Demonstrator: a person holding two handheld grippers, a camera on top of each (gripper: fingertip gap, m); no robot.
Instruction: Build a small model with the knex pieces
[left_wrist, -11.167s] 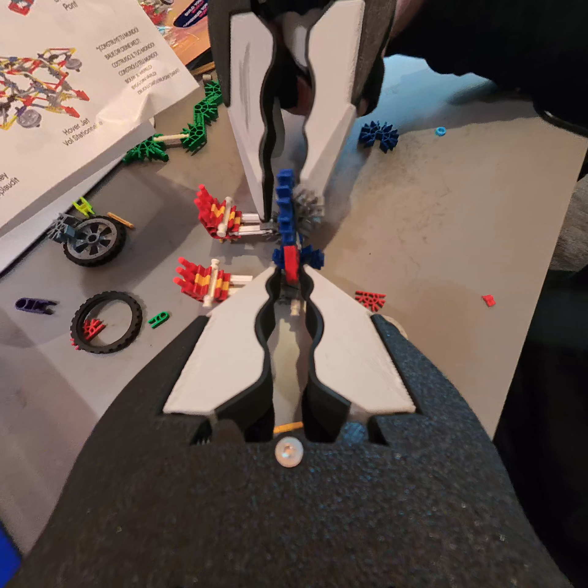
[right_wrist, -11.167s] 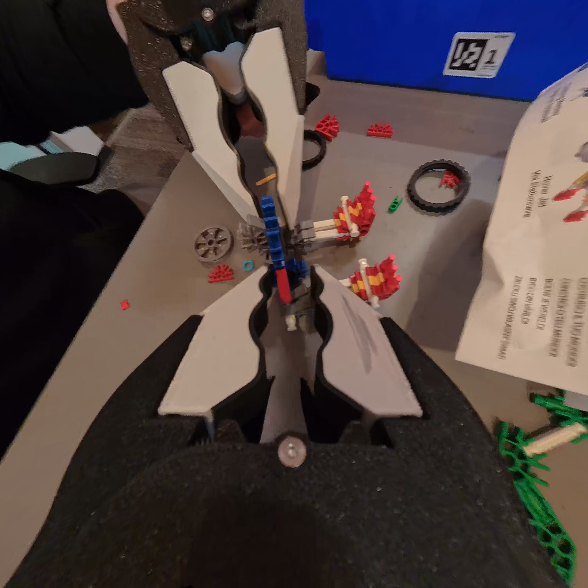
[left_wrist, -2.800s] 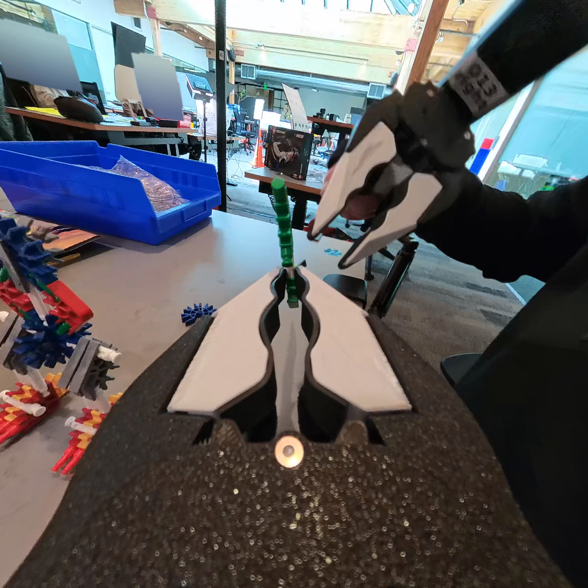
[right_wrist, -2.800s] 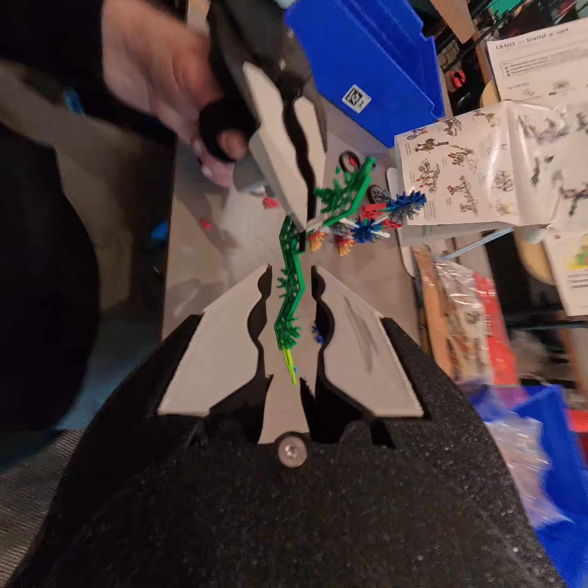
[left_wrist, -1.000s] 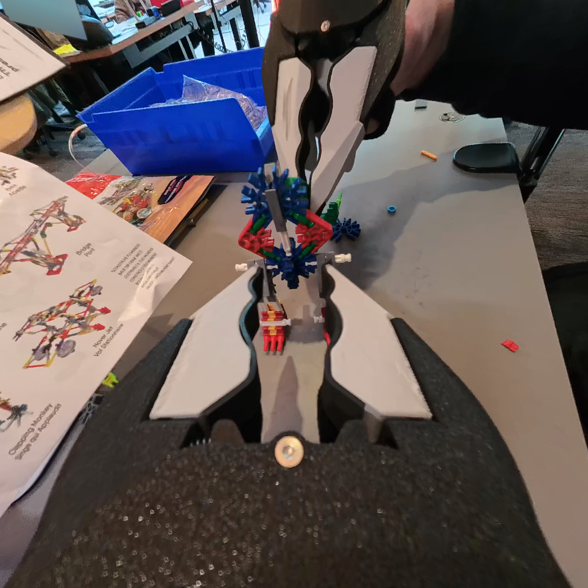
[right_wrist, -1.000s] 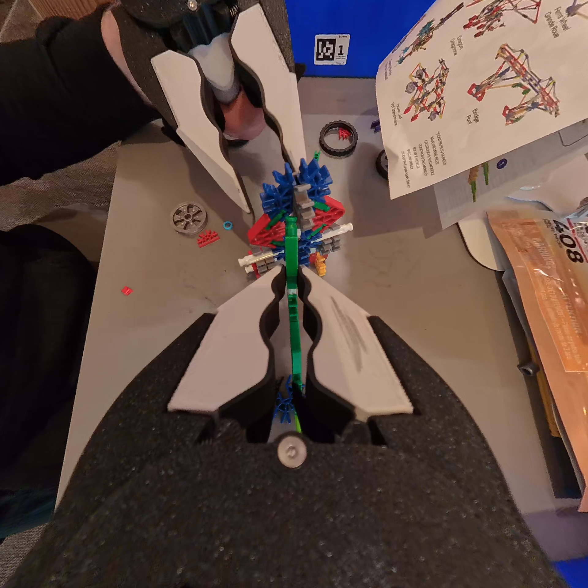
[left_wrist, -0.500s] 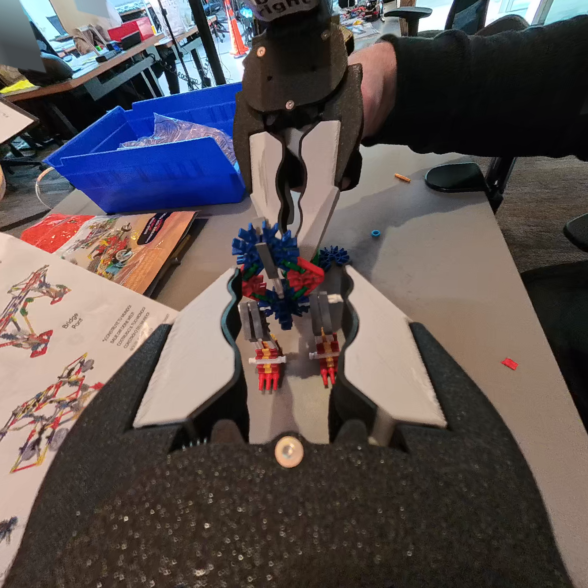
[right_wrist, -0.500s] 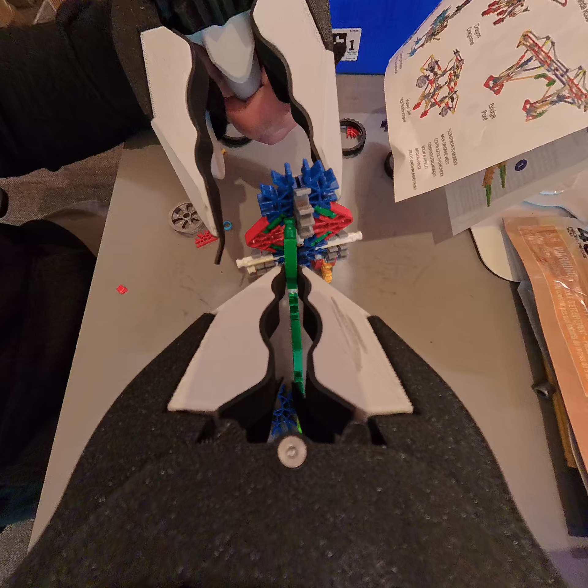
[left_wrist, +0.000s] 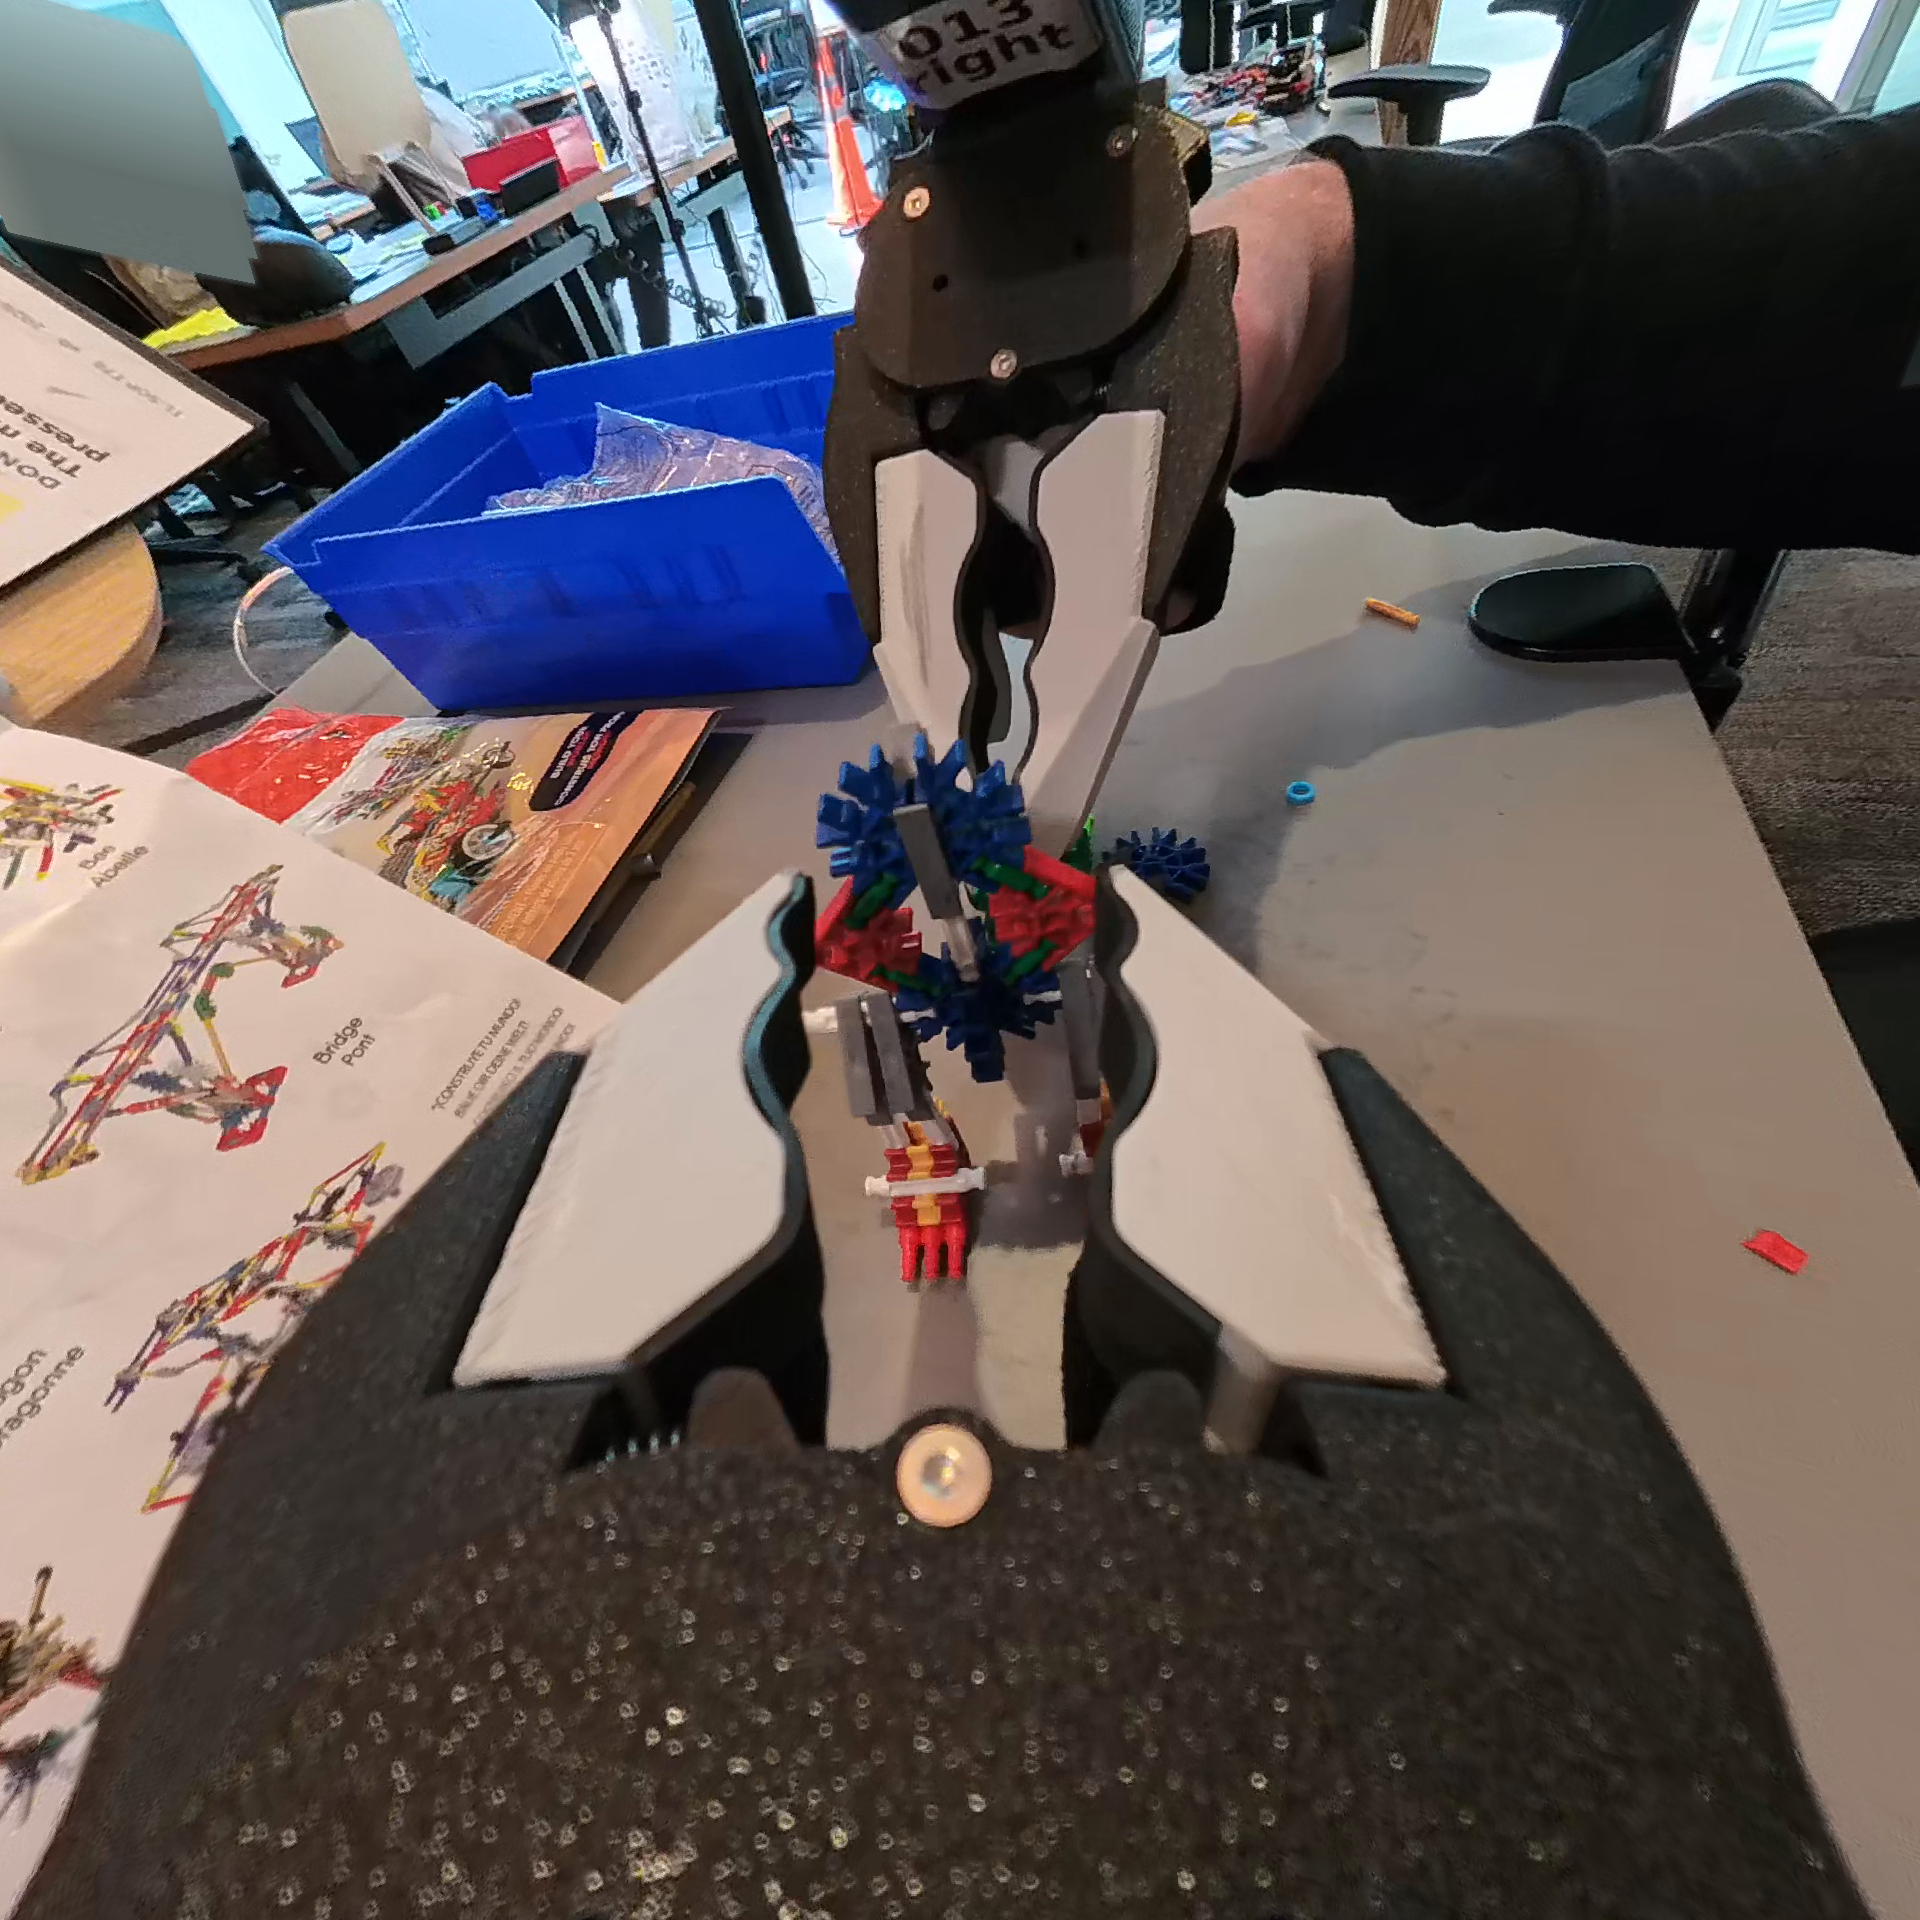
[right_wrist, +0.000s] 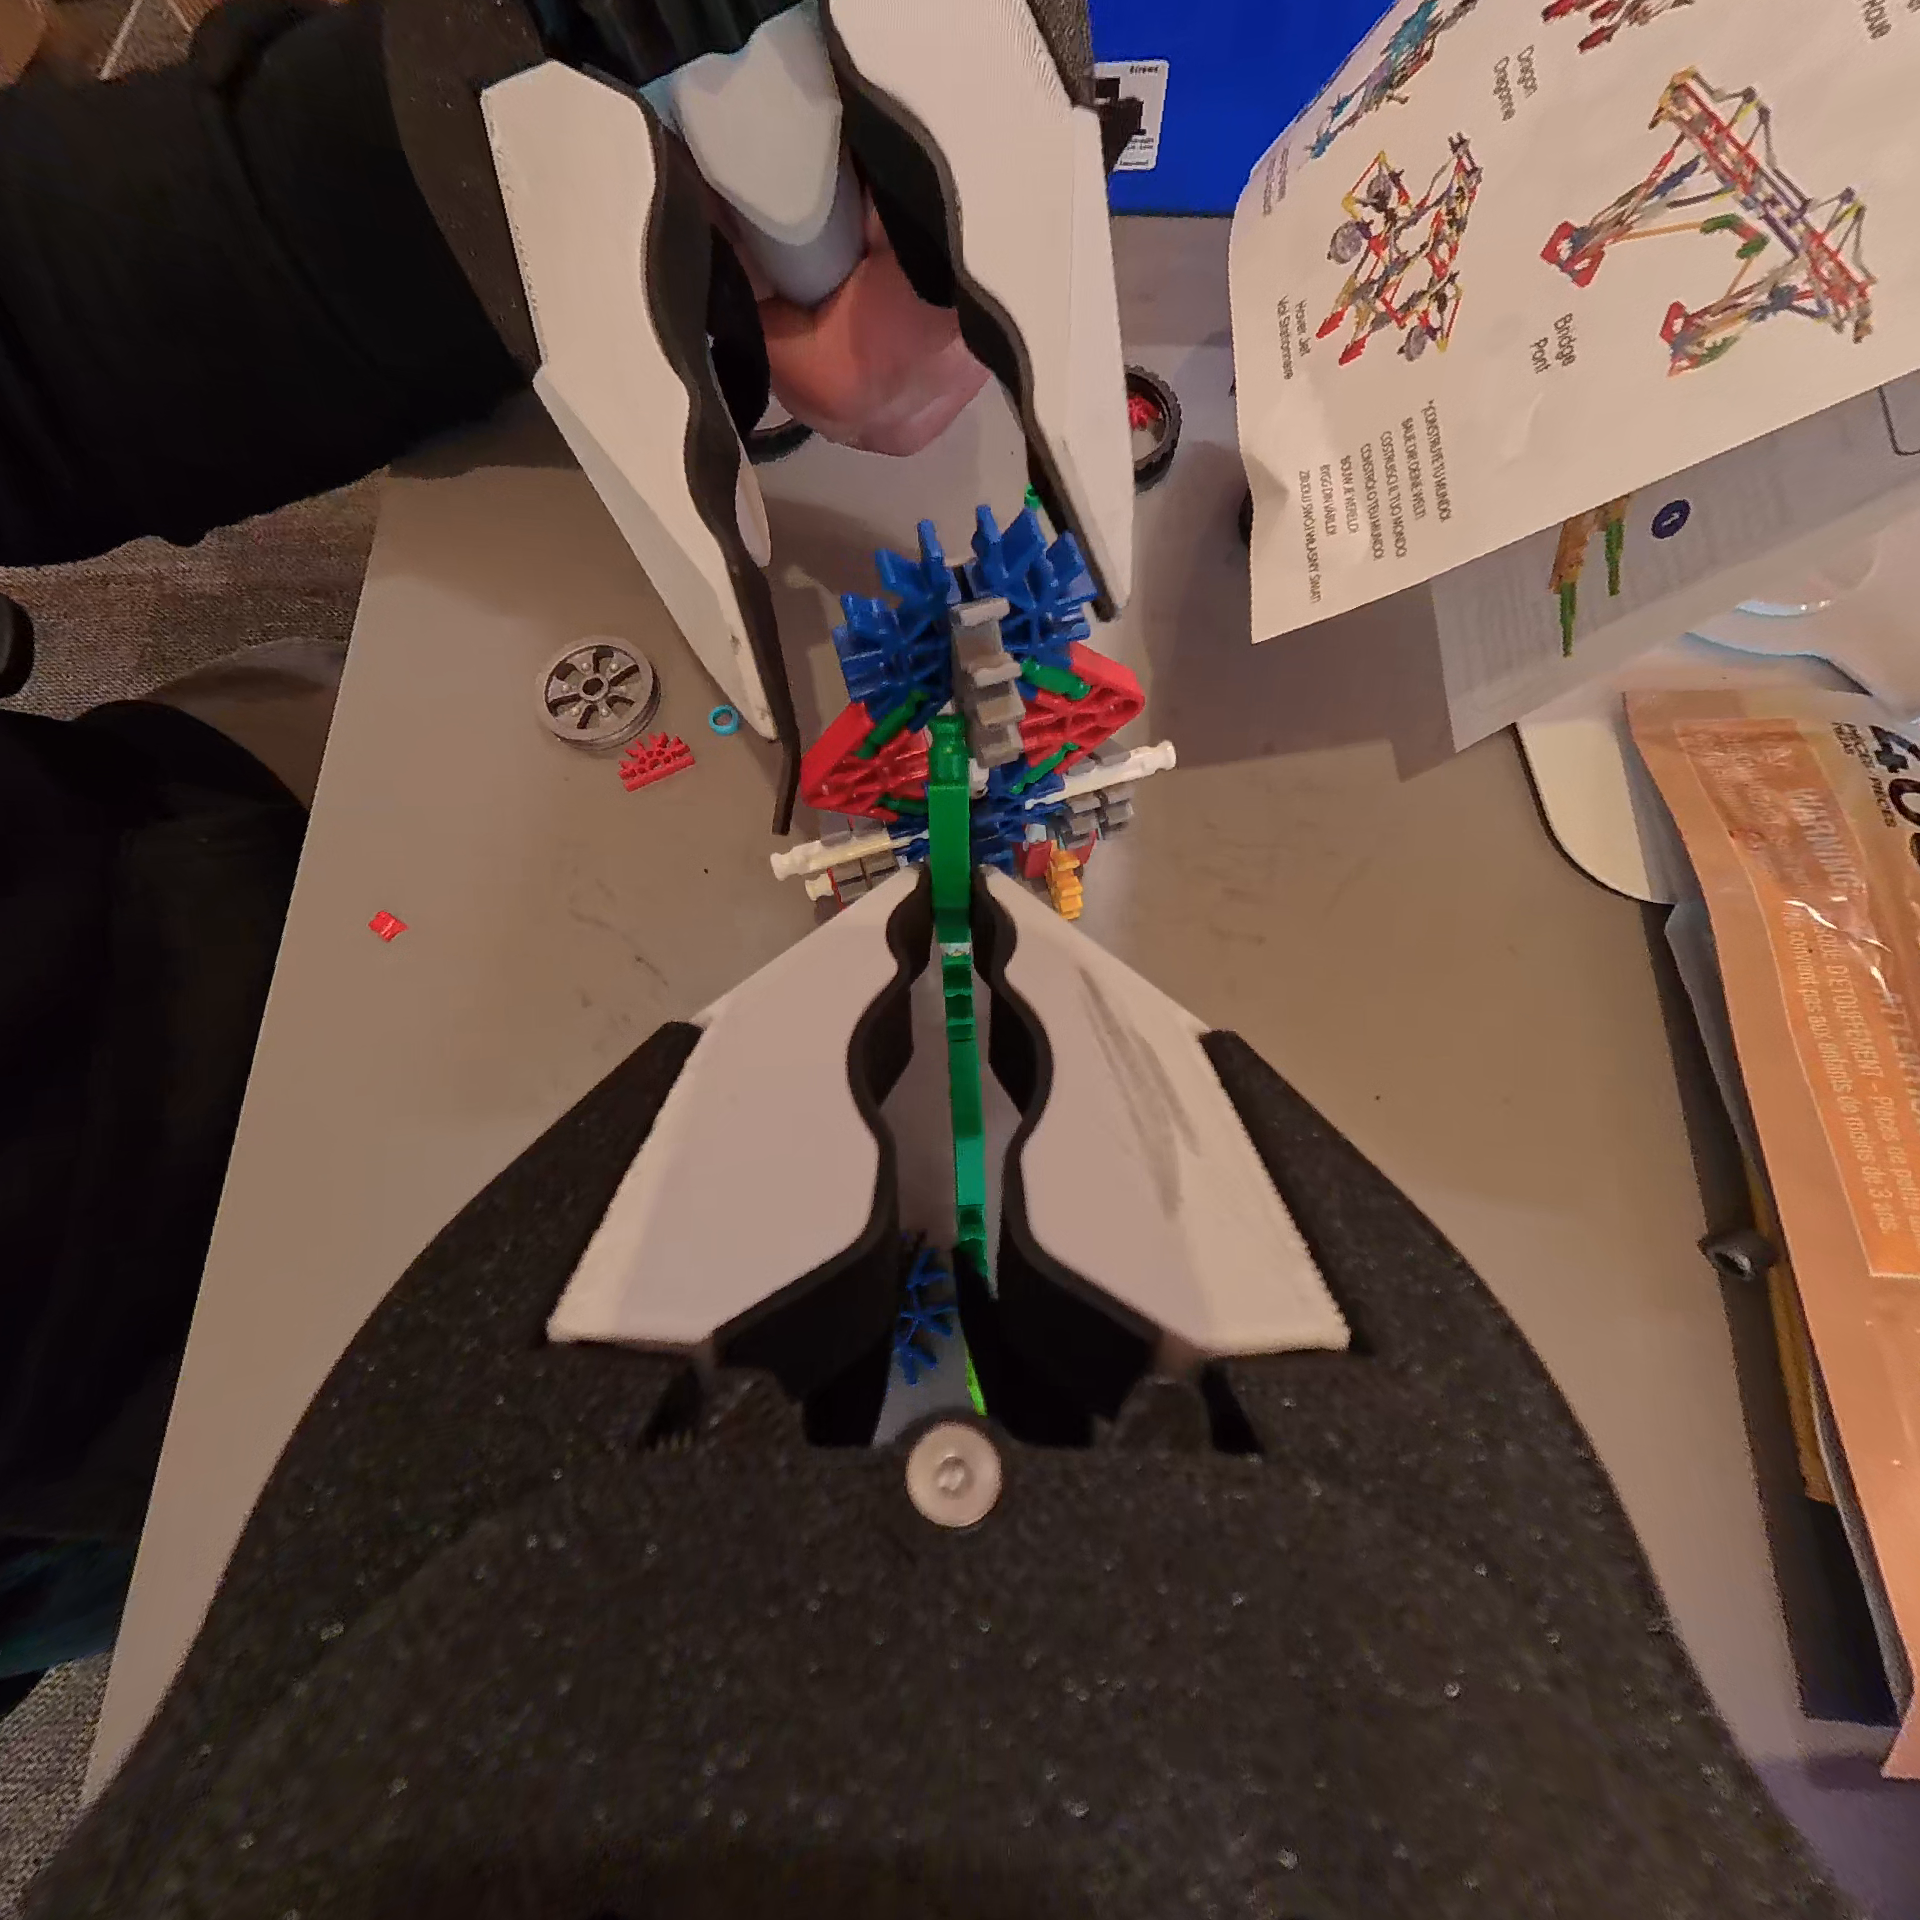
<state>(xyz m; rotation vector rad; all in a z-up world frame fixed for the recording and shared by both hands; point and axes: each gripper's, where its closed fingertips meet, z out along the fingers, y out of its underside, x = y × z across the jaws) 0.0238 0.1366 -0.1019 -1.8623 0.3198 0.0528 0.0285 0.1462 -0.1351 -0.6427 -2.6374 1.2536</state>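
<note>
A small model of blue, red, grey and white rod-and-connector pieces (left_wrist: 956, 935) stands on the grey table (left_wrist: 1455, 1039). My left gripper (left_wrist: 953, 894) is open, with one finger on each side of the model; I cannot tell whether the fingers touch it. My right gripper (right_wrist: 951, 904) is shut on a long green strip of connectors (right_wrist: 961, 1039), and the strip's far end rests against the top of the model (right_wrist: 883, 634). The right gripper (left_wrist: 992, 769) comes down from above in the left wrist view. The left gripper (right_wrist: 940, 675) shows wide open in the right wrist view.
A blue bin (left_wrist: 582, 613) stands at the back left, with a booklet (left_wrist: 488, 810) and an instruction sheet (left_wrist: 208, 1039) in front of it. A loose blue connector (left_wrist: 1164, 862), a blue ring (left_wrist: 1299, 793) and a red piece (left_wrist: 1775, 1250) lie to the right. A grey wheel hub (right_wrist: 597, 691) and a plastic bag (right_wrist: 1797, 1039) flank the model. My left and right fingertips are right by each other. Both grippers' tips are roughly 20 centimetres from the red piece (left_wrist: 1775, 1250).
The green strip has passed from my left gripper to my right. The left gripper has opened wider and moved forward around the model. The right gripper stays shut on the strip at the model.
</note>
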